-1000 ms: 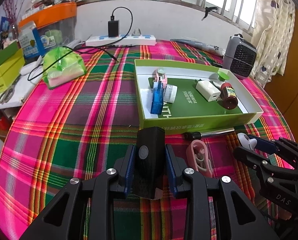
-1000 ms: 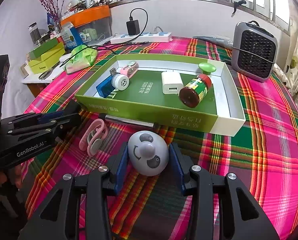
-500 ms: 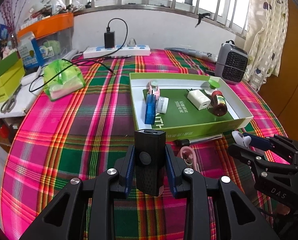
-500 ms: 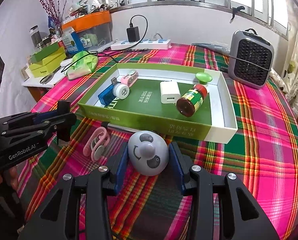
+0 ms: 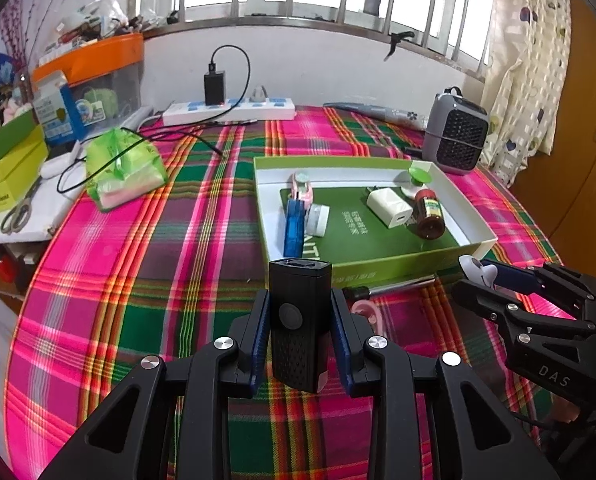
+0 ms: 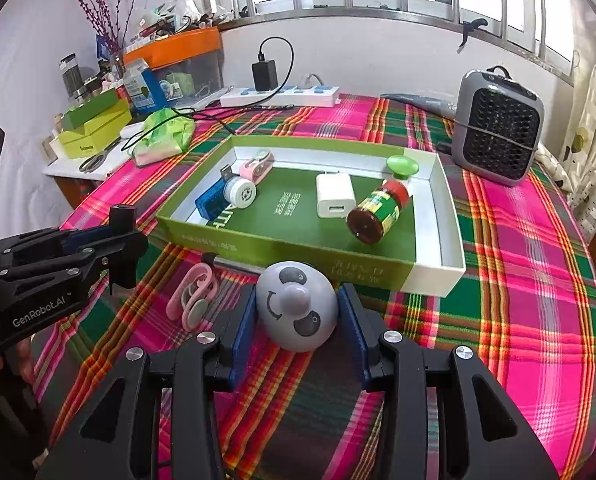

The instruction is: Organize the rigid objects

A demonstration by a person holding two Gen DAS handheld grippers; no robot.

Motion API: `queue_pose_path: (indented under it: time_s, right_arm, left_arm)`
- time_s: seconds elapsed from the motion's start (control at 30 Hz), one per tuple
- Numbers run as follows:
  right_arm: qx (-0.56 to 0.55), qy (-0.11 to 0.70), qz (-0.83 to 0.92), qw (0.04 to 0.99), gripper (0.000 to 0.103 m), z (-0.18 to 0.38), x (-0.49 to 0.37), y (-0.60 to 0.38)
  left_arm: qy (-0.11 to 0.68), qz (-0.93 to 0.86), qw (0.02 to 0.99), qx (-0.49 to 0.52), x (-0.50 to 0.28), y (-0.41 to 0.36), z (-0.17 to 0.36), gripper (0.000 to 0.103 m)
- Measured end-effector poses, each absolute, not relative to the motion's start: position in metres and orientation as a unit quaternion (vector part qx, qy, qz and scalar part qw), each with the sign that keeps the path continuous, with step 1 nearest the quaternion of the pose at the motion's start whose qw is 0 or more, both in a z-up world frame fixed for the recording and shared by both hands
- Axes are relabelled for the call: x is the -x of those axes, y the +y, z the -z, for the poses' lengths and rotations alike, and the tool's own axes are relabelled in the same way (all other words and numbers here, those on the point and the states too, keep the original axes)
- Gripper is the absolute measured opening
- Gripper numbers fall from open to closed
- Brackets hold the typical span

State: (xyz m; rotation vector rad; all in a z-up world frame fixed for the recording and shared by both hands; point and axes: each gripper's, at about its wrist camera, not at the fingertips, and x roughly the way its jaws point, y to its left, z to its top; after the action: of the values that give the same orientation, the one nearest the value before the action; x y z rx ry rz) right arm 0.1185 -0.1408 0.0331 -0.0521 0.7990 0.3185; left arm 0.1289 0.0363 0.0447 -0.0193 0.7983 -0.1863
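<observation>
My left gripper (image 5: 299, 322) is shut on a black boxy device (image 5: 299, 320) and holds it above the plaid cloth, near side of the green tray (image 5: 385, 270). My right gripper (image 6: 296, 320) is shut on a grey panda-face toy (image 6: 296, 310), raised in front of the tray (image 6: 282, 246). The tray holds a blue item (image 6: 209, 201), a white round cap (image 6: 240, 191), a pink clip (image 6: 256, 166), a white charger (image 6: 335, 195), a red-capped jar (image 6: 377, 212) and a green knob (image 6: 402, 165). A pink clip (image 6: 192, 295) and a screwdriver (image 6: 228, 263) lie before the tray.
A grey heater (image 6: 497, 142) stands at the back right. A power strip (image 6: 280, 96) with a black adapter lies by the wall. A green bag (image 6: 164, 134), yellow-green boxes (image 6: 94, 132), scissors (image 5: 18, 212) and an orange-lidded bin (image 5: 94, 72) crowd the left.
Both grippers have risen and drawn back a little from the tray with their objects held. The black device and the panda toy stay gripped.
</observation>
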Motion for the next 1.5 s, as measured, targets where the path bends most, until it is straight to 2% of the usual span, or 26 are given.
queue_pose_path:
  time_s: [0.7, 1.5]
  right_arm:
    - [0.027, 0.369, -0.137, 0.919, 0.042, -0.06, -0.168, -0.156]
    - [0.033, 0.399, -0.128, 0.907, 0.042, -0.044, -0.232, -0.162]
  left_arm:
    - [0.382, 0.126, 0.916, 0.005, -0.175, 0.013, -0.057, 0.028]
    - [0.4, 0.144, 0.905, -0.006, -0.219, -0.015, -0.044, 0.028]
